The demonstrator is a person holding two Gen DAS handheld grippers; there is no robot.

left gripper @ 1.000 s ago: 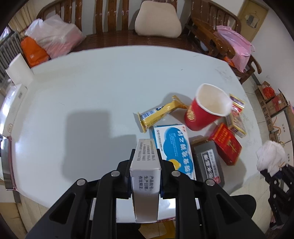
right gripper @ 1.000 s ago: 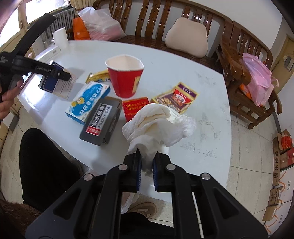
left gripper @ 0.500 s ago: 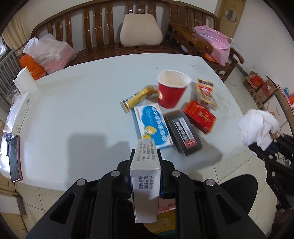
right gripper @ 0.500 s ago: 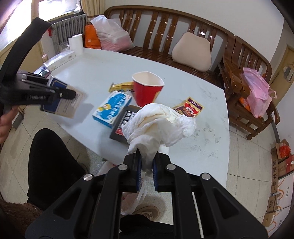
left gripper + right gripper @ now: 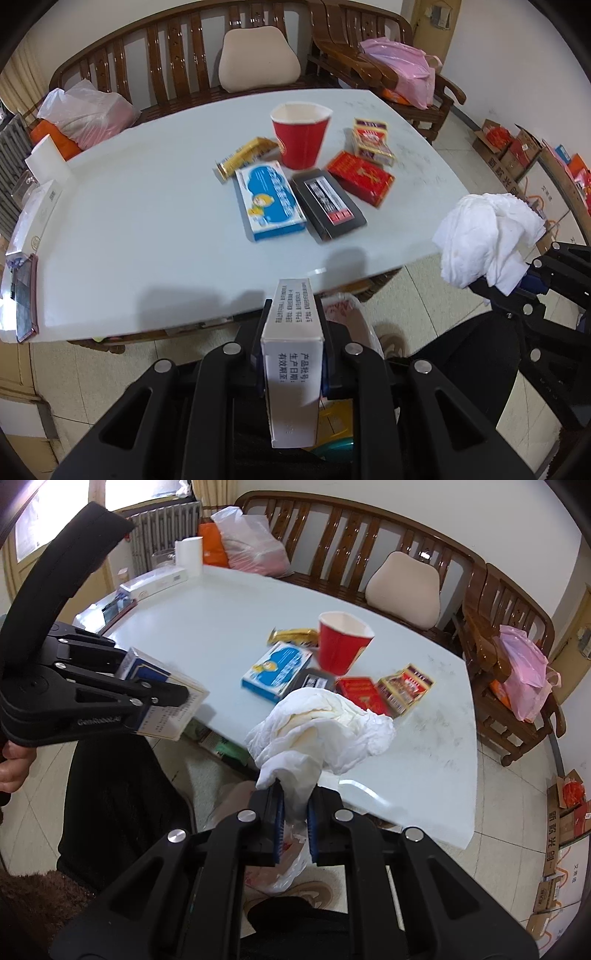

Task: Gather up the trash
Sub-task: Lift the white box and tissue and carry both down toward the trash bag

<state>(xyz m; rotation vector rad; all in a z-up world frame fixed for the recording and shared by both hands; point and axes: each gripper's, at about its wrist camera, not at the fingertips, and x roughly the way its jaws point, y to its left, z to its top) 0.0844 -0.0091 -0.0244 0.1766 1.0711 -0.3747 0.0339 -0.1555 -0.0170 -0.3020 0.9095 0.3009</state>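
Pale, smooth surface (image 5: 147, 206) with rounded corners, backed by a slatted brown wooden bench (image 5: 166, 48) carrying a beige cushion (image 5: 258, 59).

Left hand-held gripper (image 5: 293, 332): jaws clamped on the two broad faces of a white rectangular carton (image 5: 293, 362) printed with black characters. The carton is held clear of the surface, off its near edge, above the tiled floor (image 5: 436, 295). The right wrist view shows the same carton (image 5: 166, 705) with a blue panel, off the near left corner.

Right hand-held gripper (image 5: 295, 812): blue-padded jaws pinched on the lower tail of a crumpled white tissue wad (image 5: 321, 727), soft and creased, with faint yellowish staining. The wad is also held in the air, off the near edge toward the right corner.

Remaining items lie grouped toward the far right part of the surface:
- red paper cup (image 5: 301, 134), upright, rim bent out of round;
- gold foil wrapper (image 5: 247, 155), flat, just left of the cup;
- blue-and-white carton (image 5: 269, 199), flat, in front of the cup;
- black box (image 5: 328, 203), lying beside the blue-and-white carton, touching or nearly so;
- red box (image 5: 360, 177), flat, right of the black box;
- red-and-gold packet (image 5: 371, 142), beyond the red box.

Along the left edge: a white roll (image 5: 188, 555), a long white box (image 5: 155, 585) and a dark phone-like slab (image 5: 24, 299).

A thin plastic bag (image 5: 288, 864) hangs below the right jaws, near the floor. Pink plastic bags (image 5: 399, 74) rest on the wooden armchair (image 5: 439, 99) past the far right corner; cardboard boxes (image 5: 517, 147) stand on the floor by the wall.
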